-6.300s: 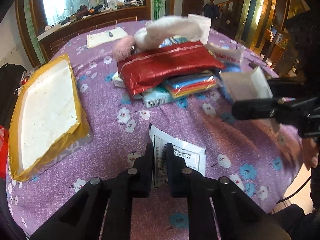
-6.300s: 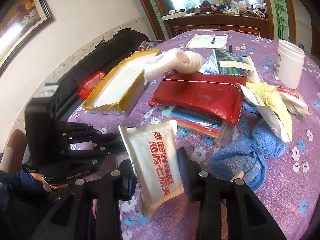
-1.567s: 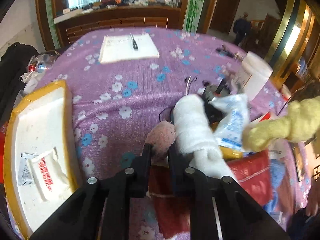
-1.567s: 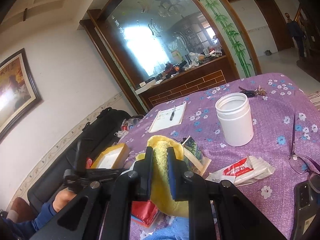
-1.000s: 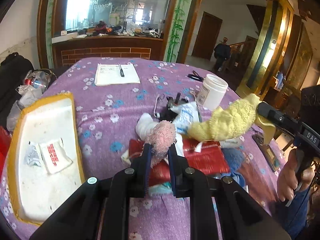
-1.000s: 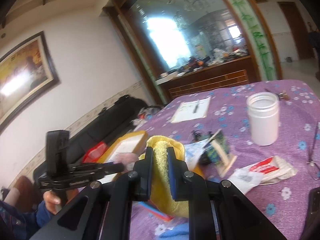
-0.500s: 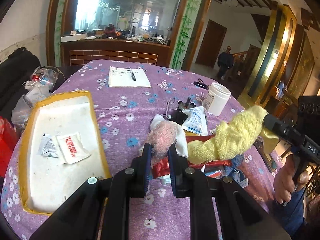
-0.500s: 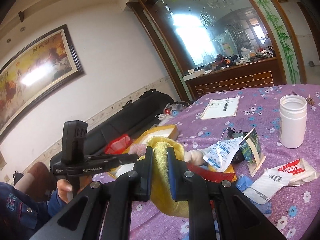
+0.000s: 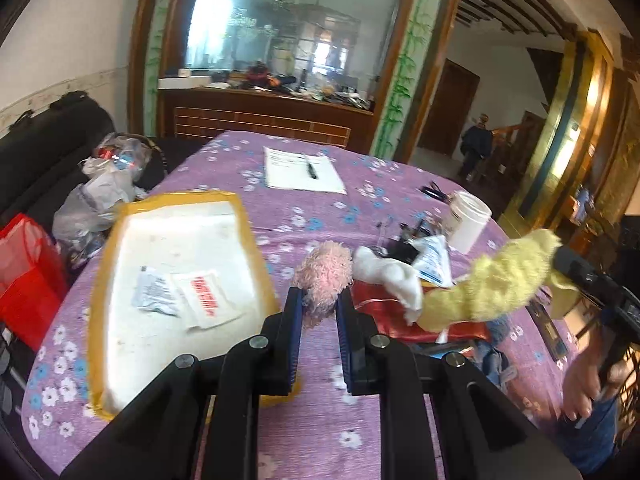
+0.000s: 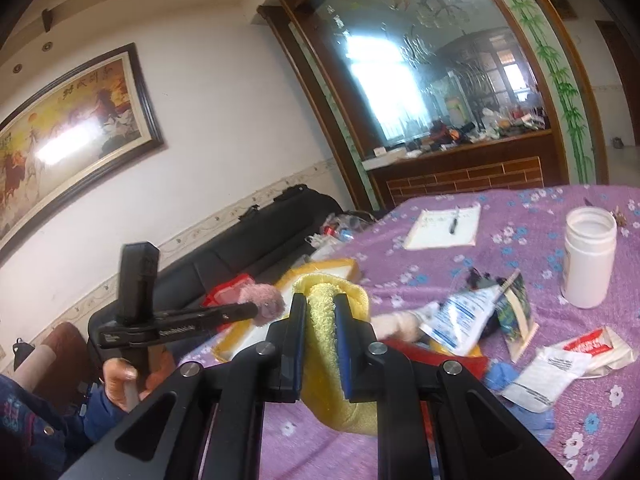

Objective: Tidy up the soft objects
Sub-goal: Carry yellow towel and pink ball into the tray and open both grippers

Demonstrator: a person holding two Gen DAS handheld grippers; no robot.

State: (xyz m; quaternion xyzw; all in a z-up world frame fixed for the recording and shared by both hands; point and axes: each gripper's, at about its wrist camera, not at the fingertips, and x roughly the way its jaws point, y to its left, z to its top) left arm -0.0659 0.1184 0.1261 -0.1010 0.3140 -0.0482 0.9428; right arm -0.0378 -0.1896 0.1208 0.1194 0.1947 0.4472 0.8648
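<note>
While the left gripper (image 9: 318,312) pinches a pink fluffy puff (image 9: 326,276) and the right gripper (image 10: 320,334) clamps a yellow towel (image 10: 332,364), both above the table, carrying is underway; next, releasing them into the yellow-rimmed tray (image 9: 176,196).

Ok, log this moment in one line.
left gripper: shut on pink fluffy item | right gripper: shut on yellow towel | tray: two packets
</note>
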